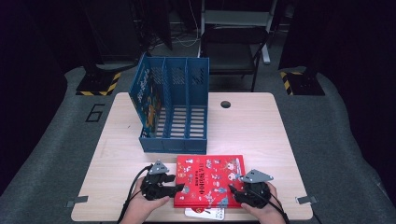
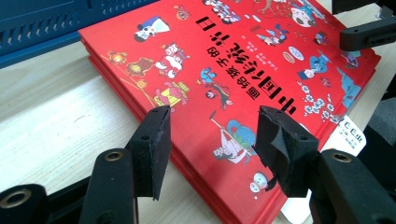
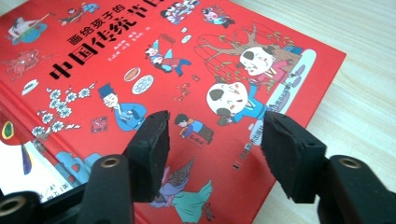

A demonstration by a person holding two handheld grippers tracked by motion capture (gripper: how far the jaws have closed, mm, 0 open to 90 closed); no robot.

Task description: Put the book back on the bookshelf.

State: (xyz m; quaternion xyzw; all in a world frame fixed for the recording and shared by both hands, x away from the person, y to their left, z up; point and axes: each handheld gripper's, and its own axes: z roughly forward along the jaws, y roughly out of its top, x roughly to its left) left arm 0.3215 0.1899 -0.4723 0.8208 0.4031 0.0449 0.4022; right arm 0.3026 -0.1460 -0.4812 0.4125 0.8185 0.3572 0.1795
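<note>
Light wood tabletop (image 1: 116,154) carrying a red book (image 1: 209,180), lying flat near the front edge, before the blue file rack (image 1: 173,105). Left claw (image 1: 173,189) and right claw (image 1: 233,190) flanking it, both released, not gripping.

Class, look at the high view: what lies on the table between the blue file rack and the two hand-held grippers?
The red picture book lies flat there, in front of the blue file rack, with the left hand-held gripper and right hand-held gripper at its near corners.
</note>
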